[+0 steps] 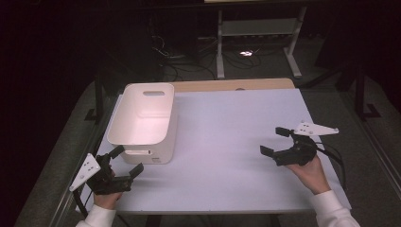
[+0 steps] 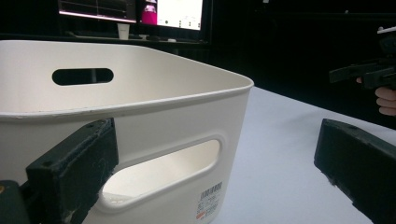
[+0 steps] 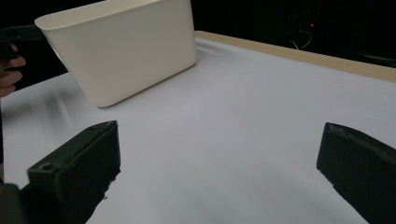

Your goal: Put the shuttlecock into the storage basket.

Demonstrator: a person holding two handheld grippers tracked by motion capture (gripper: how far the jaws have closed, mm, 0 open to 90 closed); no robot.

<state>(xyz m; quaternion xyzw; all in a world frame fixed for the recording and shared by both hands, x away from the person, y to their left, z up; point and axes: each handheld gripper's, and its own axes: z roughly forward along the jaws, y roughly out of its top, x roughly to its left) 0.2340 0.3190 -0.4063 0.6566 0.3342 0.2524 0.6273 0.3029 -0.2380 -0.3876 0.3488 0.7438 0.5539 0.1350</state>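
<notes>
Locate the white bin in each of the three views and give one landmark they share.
High view: white bin stands left of centre on the table, just beyond the left tool.
Left gripper view: it sits close up, at left and centre.
Right gripper view: it sits upper left.
Shared landmark: the pale table sheet under it.

My left tongs (image 1: 127, 160) gape wide, low at my near left; my right tongs (image 1: 274, 141) gape too, angled inward.
</notes>
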